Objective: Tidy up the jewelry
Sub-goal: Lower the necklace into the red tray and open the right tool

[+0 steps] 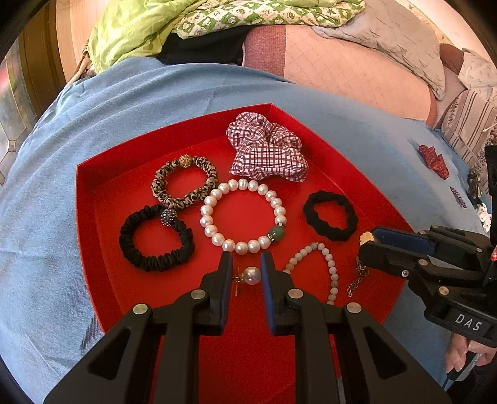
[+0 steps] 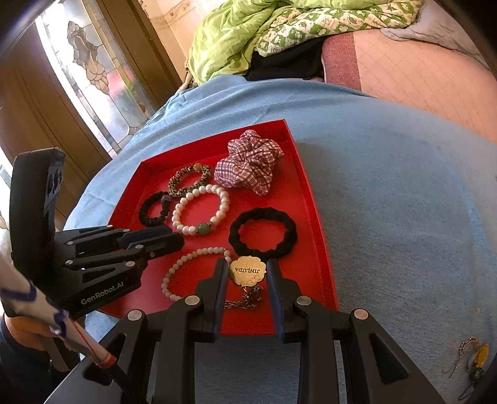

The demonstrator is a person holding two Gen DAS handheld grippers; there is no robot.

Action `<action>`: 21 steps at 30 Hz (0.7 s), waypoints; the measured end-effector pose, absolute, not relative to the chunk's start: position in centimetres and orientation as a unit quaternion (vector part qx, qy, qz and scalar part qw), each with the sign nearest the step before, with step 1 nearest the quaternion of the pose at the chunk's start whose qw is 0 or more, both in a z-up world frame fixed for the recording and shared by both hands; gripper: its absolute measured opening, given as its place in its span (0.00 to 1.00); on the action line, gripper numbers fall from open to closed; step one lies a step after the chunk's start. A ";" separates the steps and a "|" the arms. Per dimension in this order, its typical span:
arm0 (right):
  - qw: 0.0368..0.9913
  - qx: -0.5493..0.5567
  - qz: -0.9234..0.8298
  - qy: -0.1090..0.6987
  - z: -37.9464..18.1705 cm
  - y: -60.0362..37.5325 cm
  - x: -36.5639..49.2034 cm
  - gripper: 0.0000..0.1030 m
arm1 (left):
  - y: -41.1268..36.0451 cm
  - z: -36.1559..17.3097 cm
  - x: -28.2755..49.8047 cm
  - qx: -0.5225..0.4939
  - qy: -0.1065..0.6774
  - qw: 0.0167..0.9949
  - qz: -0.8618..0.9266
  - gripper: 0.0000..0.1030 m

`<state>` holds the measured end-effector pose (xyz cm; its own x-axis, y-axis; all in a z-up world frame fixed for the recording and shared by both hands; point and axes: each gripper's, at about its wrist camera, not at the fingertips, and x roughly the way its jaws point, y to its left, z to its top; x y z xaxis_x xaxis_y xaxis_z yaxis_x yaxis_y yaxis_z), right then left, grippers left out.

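A red tray (image 1: 102,192) lies on a blue cloth (image 1: 155,93). It holds a plaid scrunchie (image 1: 267,149), a leopard scrunchie (image 1: 186,183), a black satin scrunchie (image 1: 155,239), a pearl bracelet (image 1: 242,217), a black hair tie (image 1: 330,216) and a pale bead bracelet (image 1: 313,264). My left gripper (image 1: 246,264) is open, with a pearl earring (image 1: 250,276) on the tray between its fingers. My right gripper (image 2: 247,270) is open around a gold pendant (image 2: 248,271) on a chain (image 2: 245,300), over the tray's near right part. The tray also shows in the right wrist view (image 2: 313,199).
A red bow clip (image 1: 435,161) and small trinkets (image 1: 458,197) lie on the cloth to the right. A chain piece (image 2: 469,357) lies on the cloth near right. Bedding (image 1: 217,18) is piled behind, and a stained-glass door (image 2: 90,68) stands at left.
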<state>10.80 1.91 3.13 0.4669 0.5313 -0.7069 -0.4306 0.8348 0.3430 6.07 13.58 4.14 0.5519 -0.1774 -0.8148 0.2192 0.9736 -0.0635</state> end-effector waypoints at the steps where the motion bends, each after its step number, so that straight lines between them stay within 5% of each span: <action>1: 0.855 0.058 0.281 0.433 3.1 1.9 10.8 0.26 | 13.6 4.1 6.1 0.022 0.460 0.881 -0.113 0.17; 21: 0.855 0.053 0.278 0.434 3.1 1.8 10.8 0.27 | 13.9 4.5 5.9 0.012 0.452 0.885 -0.109 0.17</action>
<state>10.80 1.78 3.05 0.4692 0.5207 -0.7133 -0.4293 0.8403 0.3310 5.89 13.92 4.52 0.5671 -0.1829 -0.8031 0.2046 0.9758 -0.0777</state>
